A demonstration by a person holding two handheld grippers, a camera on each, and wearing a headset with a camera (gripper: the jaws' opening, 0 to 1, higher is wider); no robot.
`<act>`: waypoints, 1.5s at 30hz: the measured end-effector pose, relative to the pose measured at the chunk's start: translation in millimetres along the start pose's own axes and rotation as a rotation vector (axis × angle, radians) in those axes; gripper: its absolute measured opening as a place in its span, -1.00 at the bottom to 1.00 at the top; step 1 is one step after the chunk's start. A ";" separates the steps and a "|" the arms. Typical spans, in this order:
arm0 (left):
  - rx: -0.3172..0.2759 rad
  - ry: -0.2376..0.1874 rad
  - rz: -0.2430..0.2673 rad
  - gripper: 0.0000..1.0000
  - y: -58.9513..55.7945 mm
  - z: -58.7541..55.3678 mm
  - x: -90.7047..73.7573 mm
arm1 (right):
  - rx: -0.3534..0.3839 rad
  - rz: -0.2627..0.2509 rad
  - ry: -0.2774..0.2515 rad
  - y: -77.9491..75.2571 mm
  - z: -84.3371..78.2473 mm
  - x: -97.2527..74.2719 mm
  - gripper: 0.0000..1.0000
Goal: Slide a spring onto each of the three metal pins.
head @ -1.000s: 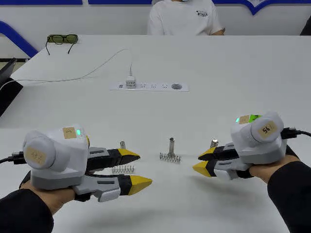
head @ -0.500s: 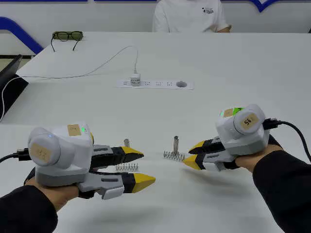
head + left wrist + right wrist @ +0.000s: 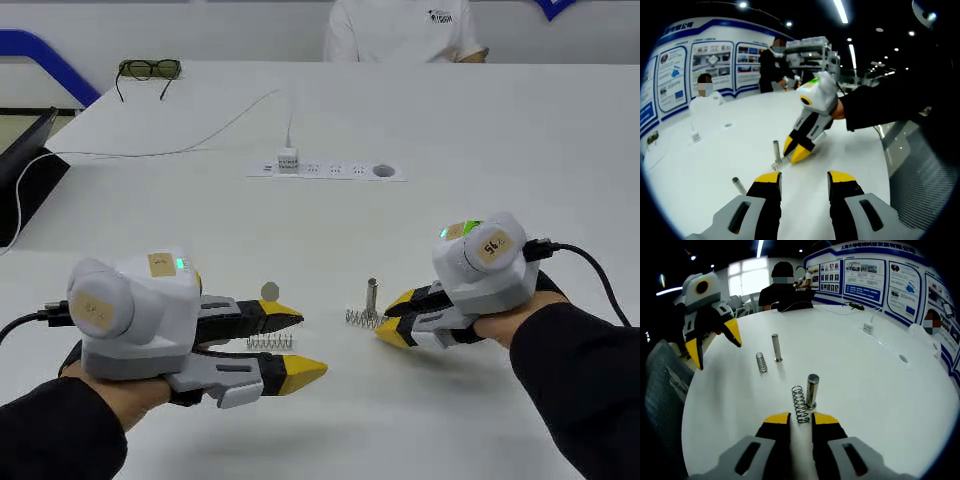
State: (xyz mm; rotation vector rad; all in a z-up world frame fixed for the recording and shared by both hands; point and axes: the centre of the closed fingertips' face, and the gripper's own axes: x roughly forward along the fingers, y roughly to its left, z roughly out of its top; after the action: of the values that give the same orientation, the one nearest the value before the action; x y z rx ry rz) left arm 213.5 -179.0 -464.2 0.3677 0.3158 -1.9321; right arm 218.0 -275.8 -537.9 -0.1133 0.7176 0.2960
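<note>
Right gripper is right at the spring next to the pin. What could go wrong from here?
1. The spring lies against the upright pin. The right gripper, its jaws only narrowly apart, could bump the pin and tip it.
2. The spring is loose on the smooth table. If pinched off-centre, it may roll or flick away.

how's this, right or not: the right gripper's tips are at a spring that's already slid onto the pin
No: the spring is not on the pin, it lies flat beside it, as the right gripper view shows. The right gripper does have its tips at that spring.
</note>
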 end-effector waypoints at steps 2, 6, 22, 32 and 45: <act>-0.001 -0.001 0.001 -0.25 0.4 0.2 -0.2 | -0.002 0.001 0.006 -0.3 -1.0 1.2 -0.66; 0.000 -0.001 0.003 -0.26 1.0 0.0 -0.6 | -0.002 0.000 0.016 -0.6 -2.9 2.0 -0.70; 0.007 0.009 0.004 -0.28 0.7 -1.2 1.1 | -0.017 0.027 0.033 11.4 -6.6 -8.7 -0.78; 0.037 0.026 -0.023 -0.28 -8.4 -0.4 11.0 | -0.060 0.099 0.020 37.2 -3.7 -33.6 -0.78; 0.070 0.034 -0.064 -0.33 -19.4 2.0 18.0 | -0.173 0.203 -0.016 76.1 18.3 -58.1 -0.78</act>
State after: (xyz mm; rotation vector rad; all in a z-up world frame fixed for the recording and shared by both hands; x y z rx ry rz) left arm 188.8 -187.6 -468.6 0.4411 0.2855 -2.0053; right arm 164.9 -212.9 -485.8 -0.2029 0.6881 0.5528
